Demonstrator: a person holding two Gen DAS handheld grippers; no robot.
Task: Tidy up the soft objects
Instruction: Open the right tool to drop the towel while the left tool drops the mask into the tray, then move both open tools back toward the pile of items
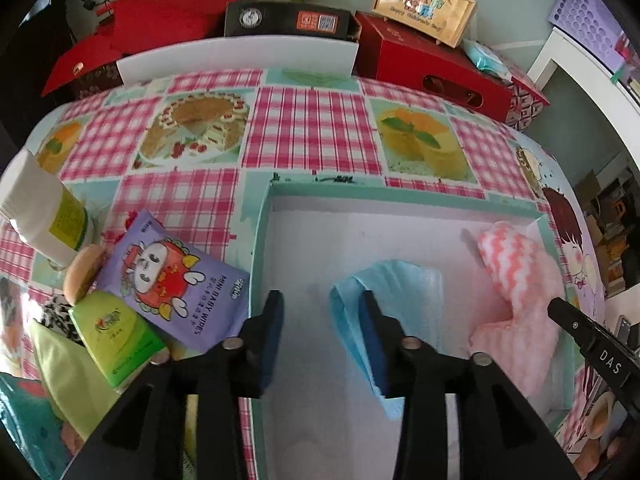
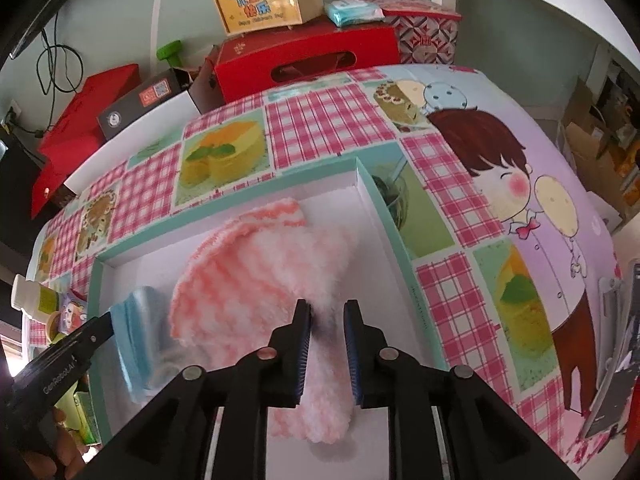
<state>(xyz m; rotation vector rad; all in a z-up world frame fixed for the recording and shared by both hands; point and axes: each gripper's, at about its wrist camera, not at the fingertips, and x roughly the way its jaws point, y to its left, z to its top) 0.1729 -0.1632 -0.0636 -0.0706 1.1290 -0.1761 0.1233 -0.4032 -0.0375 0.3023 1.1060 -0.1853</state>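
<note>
Crowding box: wipes pack, tissues.

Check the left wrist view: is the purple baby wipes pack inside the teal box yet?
No, the purple baby wipes pack lies on the tablecloth, outside the left wall of the teal box.

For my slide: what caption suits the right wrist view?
Right claw straddling fluffy pink cloth inside teal box.
</note>
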